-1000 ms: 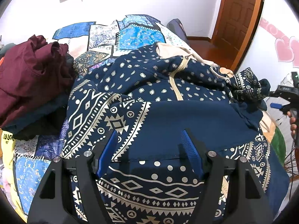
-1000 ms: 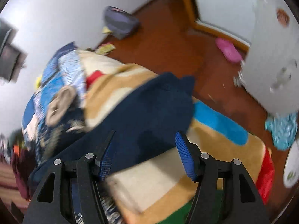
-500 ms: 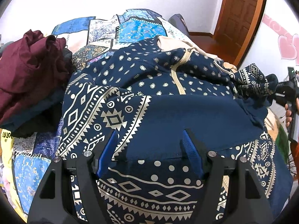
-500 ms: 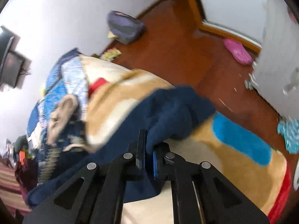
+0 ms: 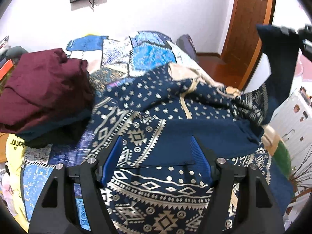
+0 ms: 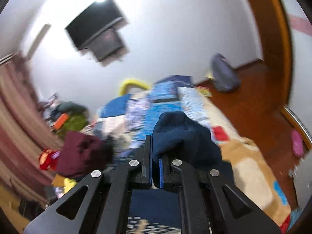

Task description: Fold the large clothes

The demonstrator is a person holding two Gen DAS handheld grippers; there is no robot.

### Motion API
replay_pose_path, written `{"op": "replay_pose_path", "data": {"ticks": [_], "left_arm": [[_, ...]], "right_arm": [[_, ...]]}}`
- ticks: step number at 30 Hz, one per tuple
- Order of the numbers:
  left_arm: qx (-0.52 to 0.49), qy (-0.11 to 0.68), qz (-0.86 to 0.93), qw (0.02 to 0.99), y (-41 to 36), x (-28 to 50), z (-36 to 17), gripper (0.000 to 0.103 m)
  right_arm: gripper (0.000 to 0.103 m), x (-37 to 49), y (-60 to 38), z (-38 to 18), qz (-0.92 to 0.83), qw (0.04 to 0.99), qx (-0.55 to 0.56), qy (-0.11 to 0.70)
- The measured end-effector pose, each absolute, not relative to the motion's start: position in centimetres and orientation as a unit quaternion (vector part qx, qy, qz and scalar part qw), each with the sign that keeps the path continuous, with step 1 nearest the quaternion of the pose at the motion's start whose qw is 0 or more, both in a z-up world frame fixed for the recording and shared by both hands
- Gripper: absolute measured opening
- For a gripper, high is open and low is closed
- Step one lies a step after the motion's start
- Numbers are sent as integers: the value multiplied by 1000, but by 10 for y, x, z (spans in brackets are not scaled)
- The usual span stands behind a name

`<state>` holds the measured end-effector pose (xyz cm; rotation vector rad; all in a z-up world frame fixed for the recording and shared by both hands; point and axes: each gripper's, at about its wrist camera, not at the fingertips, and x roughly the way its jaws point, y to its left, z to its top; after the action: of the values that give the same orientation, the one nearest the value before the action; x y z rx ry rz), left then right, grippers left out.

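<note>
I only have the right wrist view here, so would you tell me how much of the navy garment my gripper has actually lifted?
Observer: Only one sleeve is raised; the patterned body lies on the bed.
Operator: Thanks. Is the left gripper holding anything?
Observer: No, the left gripper hovers open over the plain navy fold.
Operator: Anything beside the garment I should avoid?
Observer: A maroon clothes pile sits against the garment's left edge, as the left wrist view shows it.
</note>
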<state>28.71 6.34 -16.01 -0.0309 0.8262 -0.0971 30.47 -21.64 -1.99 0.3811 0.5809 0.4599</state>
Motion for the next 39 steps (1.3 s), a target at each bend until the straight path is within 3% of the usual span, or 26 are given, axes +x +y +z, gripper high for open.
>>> {"op": "replay_pose_path", "data": {"ticks": [6, 18, 23, 28, 30, 31, 39], "left_arm": [[-36, 376, -35, 925, 101, 263, -141, 71], [-71, 387, 18, 919, 179, 228, -159, 71], [-99, 399, 34, 911, 198, 226, -172, 71], [-104, 404, 37, 908, 197, 230, -176, 71], [-100, 404, 30, 909, 190, 234, -176, 71], [-97, 405, 27, 909, 186, 237, -174, 71], [-69, 423, -8, 903, 144, 275, -174, 71]], "right_arm": [[4, 300, -125, -17, 286, 897, 142, 305], [9, 314, 4, -141, 312, 822, 39, 475], [23, 314, 20, -172, 312, 773, 18, 552], [32, 305, 4, -145, 314, 794, -19, 520], [50, 302, -9, -130, 313, 807, -20, 500], [53, 298, -23, -120, 310, 819, -18, 482], [55, 296, -92, -106, 253, 870, -41, 422]]}}
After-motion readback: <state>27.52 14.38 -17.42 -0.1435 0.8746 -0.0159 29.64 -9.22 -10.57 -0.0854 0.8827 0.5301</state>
